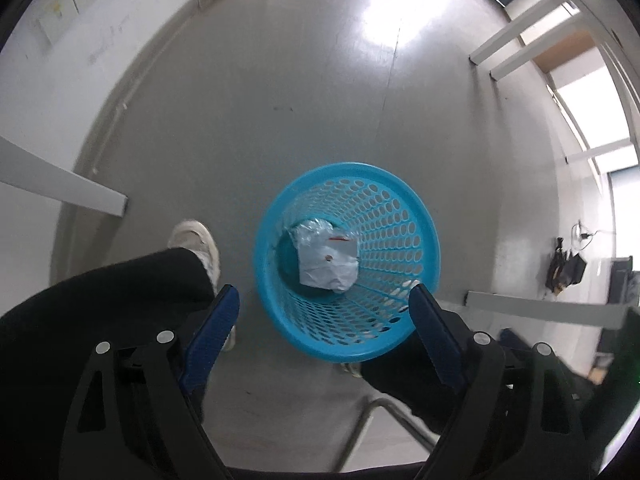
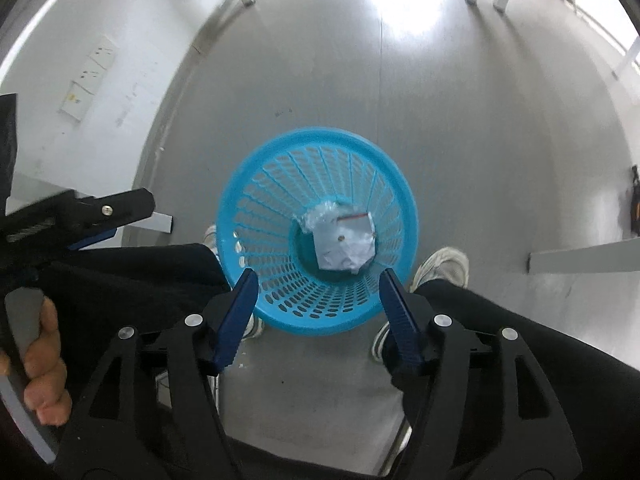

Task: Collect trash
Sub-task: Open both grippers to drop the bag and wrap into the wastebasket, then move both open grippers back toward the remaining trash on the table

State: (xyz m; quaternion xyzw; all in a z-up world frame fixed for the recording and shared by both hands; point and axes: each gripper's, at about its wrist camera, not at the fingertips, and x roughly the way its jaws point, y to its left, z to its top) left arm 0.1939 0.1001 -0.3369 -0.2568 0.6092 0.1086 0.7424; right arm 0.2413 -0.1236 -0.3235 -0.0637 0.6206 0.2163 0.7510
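Observation:
A blue perforated waste basket stands on the grey floor and also shows in the right wrist view. A crumpled clear plastic bag with white paper lies at its bottom, also in the right wrist view. My left gripper is open and empty, held high above the basket's near rim. My right gripper is open and empty, also above the near rim. The left gripper's side shows in the right wrist view, at the left.
The person's black trouser legs and white shoes stand on either side of the basket. White table legs rise at the far right, a white shelf edge at the left. A wall with sockets is left.

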